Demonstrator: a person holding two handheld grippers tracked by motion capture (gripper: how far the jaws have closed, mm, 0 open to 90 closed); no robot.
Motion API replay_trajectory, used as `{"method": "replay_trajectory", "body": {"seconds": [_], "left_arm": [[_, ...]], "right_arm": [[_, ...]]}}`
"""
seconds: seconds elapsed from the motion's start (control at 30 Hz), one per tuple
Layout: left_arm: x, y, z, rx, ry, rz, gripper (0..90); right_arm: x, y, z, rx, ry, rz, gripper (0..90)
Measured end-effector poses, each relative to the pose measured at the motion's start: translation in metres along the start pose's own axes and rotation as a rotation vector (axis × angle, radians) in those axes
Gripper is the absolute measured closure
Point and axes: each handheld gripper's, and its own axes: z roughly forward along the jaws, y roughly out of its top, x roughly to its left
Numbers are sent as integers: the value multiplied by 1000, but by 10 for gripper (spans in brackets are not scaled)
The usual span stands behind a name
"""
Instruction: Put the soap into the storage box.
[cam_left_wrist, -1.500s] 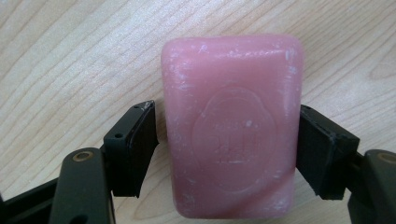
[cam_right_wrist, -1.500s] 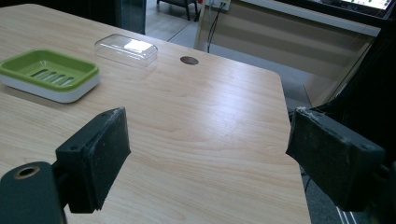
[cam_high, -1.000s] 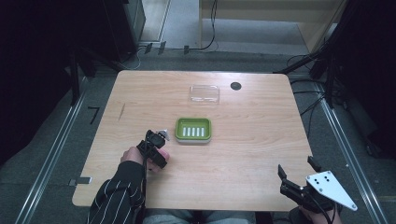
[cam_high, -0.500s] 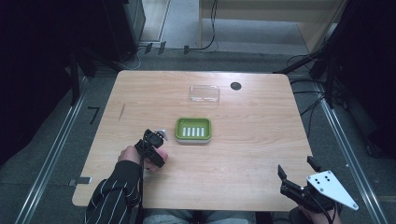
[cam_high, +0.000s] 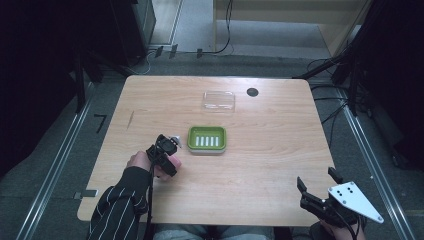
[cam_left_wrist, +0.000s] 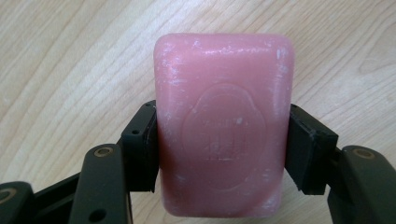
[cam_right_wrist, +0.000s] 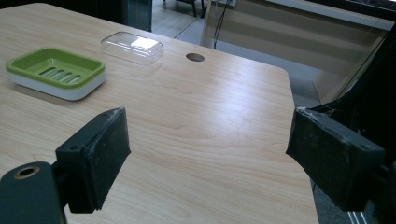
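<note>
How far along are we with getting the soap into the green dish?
Done: the left gripper is shut on the pink soap bar, and the clear lid lies off the green soap dish, which is empty. In hand: the bar is held just left of the dish. Left: placing it in the dish, perhaps adding the lid. The right gripper waits open at the table's near right corner.

1 pink soap bar (cam_left_wrist: 224, 126), 1 green soap dish (cam_high: 207, 138), 1 clear lid (cam_high: 219, 101), 2 grippers.
</note>
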Motion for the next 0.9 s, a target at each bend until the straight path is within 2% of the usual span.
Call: {"method": "replay_trajectory", "body": {"seconds": [0.47,0.9], "left_arm": [[6,12,-12,-24,8,58,387],[6,26,-17,-32,10,117,387]], "right_arm": [[-1,0,-1,5,-4,9,135],[-1,-1,-1,7,-6,11,135]]}}
